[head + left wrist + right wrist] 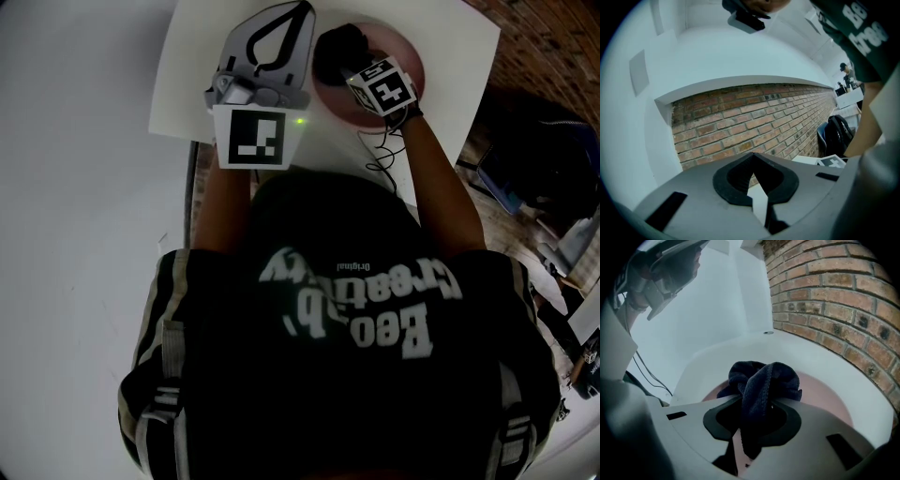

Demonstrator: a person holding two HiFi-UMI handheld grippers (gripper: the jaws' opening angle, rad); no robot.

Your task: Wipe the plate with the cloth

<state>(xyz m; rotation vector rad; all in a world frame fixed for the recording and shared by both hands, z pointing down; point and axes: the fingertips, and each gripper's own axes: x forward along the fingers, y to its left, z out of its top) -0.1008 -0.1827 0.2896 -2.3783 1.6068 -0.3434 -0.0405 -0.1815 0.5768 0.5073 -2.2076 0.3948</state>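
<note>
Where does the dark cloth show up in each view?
Head view: the dark cloth lies top centre-right, on the pink plate.
Left gripper view: not in it.
Right gripper view: at the centre, pinched in the right gripper, above the pink plate.
Shared landmark: the brick wall, seen in all three views.

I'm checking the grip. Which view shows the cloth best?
The right gripper view: the dark cloth sits bunched in the right gripper, shut on it, above the pink plate. The head view shows only a dark lump over the plate; the left gripper view shows none of it.
</note>
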